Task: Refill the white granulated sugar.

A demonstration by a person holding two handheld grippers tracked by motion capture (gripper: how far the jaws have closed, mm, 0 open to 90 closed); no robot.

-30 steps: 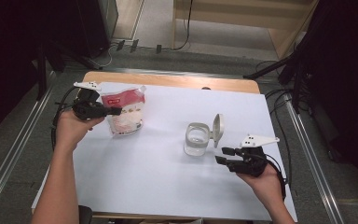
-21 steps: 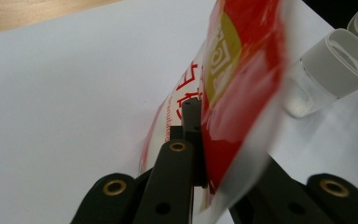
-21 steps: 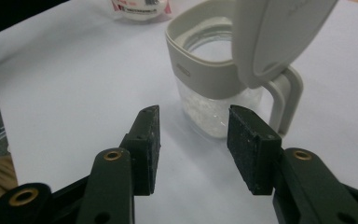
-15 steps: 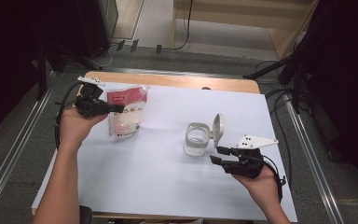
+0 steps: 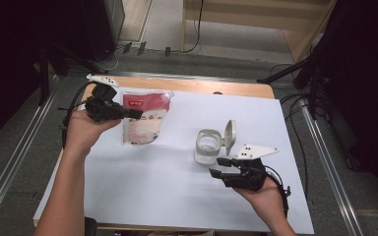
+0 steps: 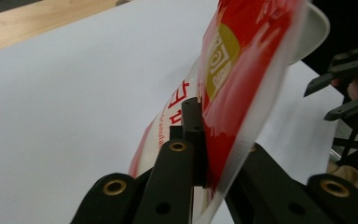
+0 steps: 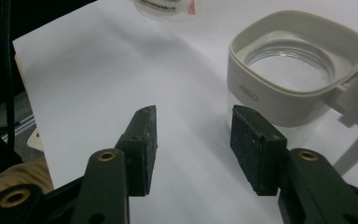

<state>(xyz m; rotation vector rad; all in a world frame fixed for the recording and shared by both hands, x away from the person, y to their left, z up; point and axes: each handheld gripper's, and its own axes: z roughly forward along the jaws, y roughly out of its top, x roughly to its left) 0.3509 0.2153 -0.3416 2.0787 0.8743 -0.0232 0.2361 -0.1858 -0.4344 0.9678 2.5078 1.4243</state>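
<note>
left tool (image 5: 137, 114) is pinching the top edge of the red and white pouch (image 5: 142, 120), which sits at the far left of the white-covered tabletop (image 5: 142, 187) with its top end raised, and in the left gripper view the jaws are pressed onto the red printed film (image 6: 233, 88). right tool (image 5: 217, 167) has its jaws spread with nothing between them, hovering just beside the clear jar (image 5: 207, 146). the jar's flip lid (image 5: 230, 136) stands open, near the tabletop's middle right.
</note>
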